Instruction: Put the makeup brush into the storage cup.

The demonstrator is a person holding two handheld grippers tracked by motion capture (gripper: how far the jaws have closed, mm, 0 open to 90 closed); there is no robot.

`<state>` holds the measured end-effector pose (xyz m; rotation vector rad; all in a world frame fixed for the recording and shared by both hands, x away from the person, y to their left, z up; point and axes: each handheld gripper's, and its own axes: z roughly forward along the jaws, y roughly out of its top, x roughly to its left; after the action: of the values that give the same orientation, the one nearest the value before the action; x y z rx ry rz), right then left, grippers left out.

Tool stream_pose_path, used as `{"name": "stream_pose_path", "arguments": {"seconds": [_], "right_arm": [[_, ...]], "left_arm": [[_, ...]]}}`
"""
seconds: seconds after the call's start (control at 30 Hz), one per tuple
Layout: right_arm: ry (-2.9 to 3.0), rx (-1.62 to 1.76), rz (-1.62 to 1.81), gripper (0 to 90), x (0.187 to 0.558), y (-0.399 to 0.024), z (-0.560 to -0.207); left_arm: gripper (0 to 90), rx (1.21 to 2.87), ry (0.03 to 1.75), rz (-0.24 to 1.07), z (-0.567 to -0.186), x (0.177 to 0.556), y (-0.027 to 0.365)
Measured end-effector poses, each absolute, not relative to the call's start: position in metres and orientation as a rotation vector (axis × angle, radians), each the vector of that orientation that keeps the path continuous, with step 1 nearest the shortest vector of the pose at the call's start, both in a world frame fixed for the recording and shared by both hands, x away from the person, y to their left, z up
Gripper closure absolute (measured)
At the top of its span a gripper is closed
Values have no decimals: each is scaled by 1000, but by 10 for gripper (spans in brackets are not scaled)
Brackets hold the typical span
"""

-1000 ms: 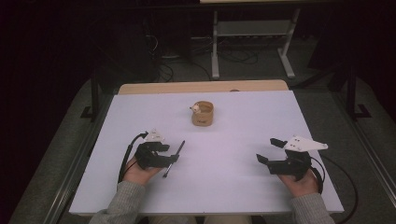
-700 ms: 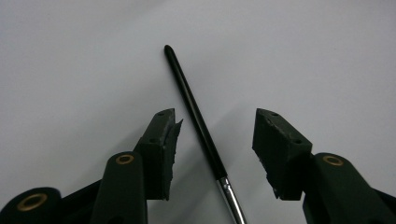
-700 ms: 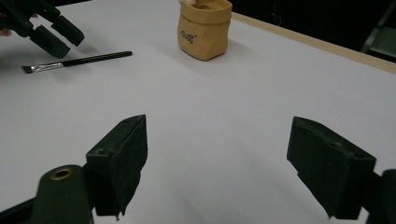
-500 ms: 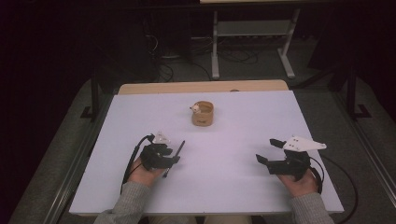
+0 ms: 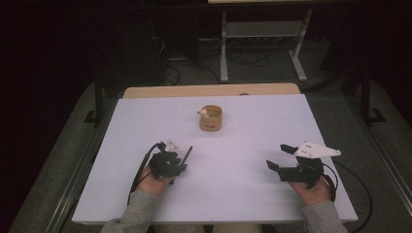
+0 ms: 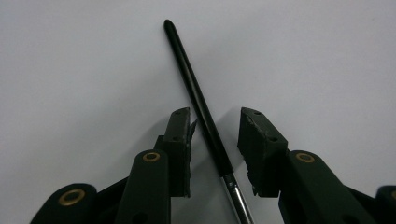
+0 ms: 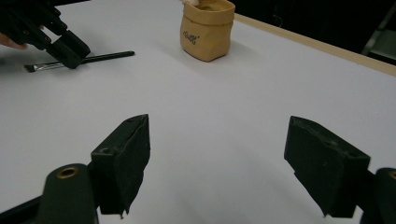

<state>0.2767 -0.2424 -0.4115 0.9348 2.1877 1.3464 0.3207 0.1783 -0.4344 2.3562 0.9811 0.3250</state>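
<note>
A thin black-handled brush (image 6: 196,91) with a metal ferrule lies flat on the white table (image 5: 252,136). My left gripper (image 6: 215,126) straddles its handle. The jaws have just been closing and a gap still shows on both sides of the handle, so no pad presses on it. From above, the left gripper (image 5: 180,164) sits at the near left with the brush (image 5: 187,154) poking out ahead of it. My right gripper (image 5: 278,156) rests at the near right, its jaws wide open with nothing between them. The right gripper view looks across at the brush (image 7: 100,58) and the left gripper (image 7: 65,49).
A small tan pouch (image 5: 211,118) stands upright at the middle far part of the table, something pale sticking out of its top; it is also in the right gripper view (image 7: 208,30). A wooden strip edges the far side. Dark floor, cables and a metal stand lie beyond.
The left gripper's jaws have narrowed around the brush handle, and the hand has crept slightly to the right. The right gripper, the brush and the pouch have stayed put.
</note>
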Motion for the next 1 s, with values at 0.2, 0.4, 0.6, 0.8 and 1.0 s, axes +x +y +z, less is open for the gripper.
{"name": "stream_pose_path", "arguments": {"seconds": [0.2,0.4,0.6,0.8,1.0], "right_arm": [[2199,925,1340,219,277,-240,-411],[2216,911,1331,221,277,-235,-412],[2224,900,1321,222,276,-231,-412],[2229,897,1317,222,277,-231,-413],[2233,893,1314,222,276,-230,-413]], "left_arm": [[674,2350,1007,333,-434,320,177],[745,2342,1026,338,-434,319,174],[816,2335,1037,335,-434,320,175],[837,2332,1038,319,-434,322,176],[839,2336,1027,308,-434,323,177]]}}
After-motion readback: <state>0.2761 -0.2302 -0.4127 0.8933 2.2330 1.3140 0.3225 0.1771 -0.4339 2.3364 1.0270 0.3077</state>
